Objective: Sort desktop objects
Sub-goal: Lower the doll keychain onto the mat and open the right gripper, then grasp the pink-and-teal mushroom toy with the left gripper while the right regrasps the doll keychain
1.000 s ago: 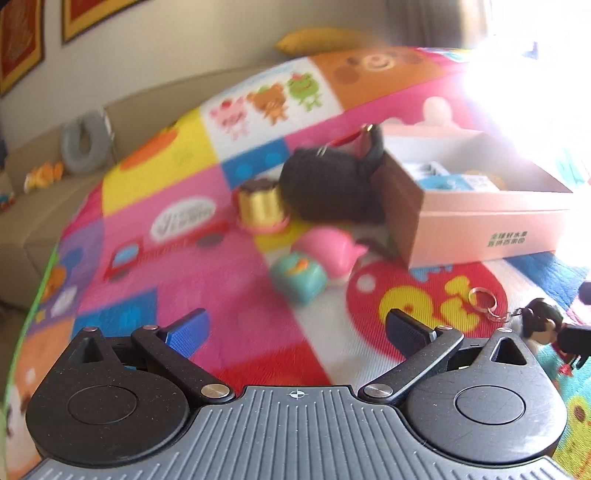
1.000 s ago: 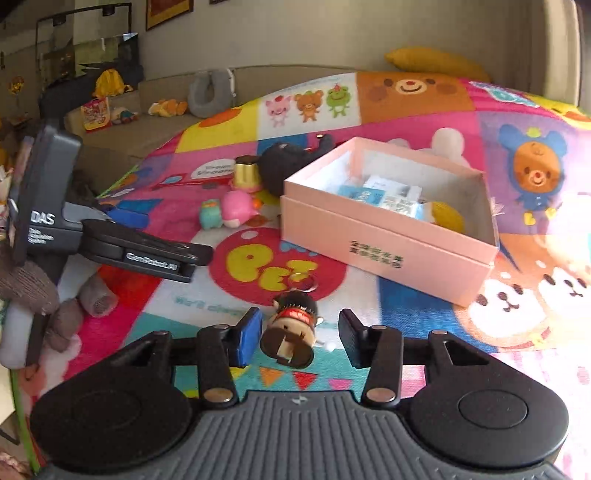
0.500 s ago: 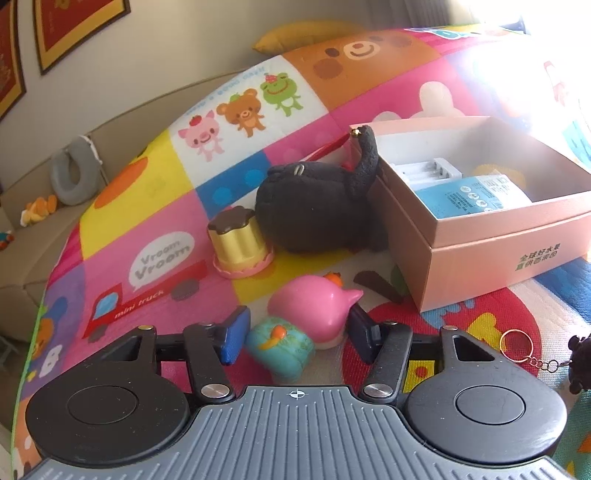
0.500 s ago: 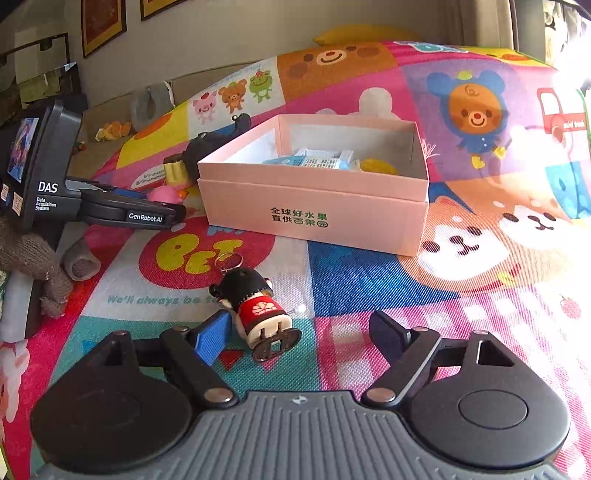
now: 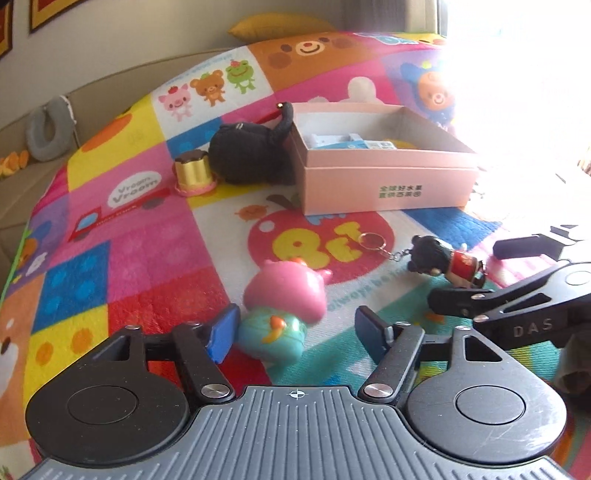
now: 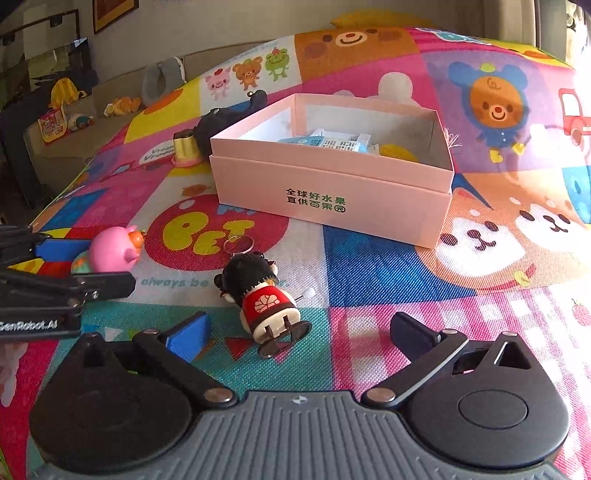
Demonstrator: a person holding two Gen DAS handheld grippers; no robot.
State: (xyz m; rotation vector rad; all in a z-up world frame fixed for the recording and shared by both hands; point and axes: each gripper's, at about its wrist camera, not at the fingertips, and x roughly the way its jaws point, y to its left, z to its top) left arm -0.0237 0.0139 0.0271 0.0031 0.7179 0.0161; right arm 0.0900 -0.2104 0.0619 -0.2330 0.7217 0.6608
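Left tongs (image 5: 297,332) spread apart around the pink-and-teal toy (image 5: 282,306), lined up to pinch it. Right tongs (image 6: 299,332) apart too, straddling the doll keychain (image 6: 262,295) on the mat (image 6: 388,254). Pink box (image 6: 332,192) waits beyond, open-topped to receive them.

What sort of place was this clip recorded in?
Most likely a home living room, with the sorting done on a children's cartoon play mat. A beige sofa runs behind it with a grey neck pillow on it, and framed pictures hang on the wall.
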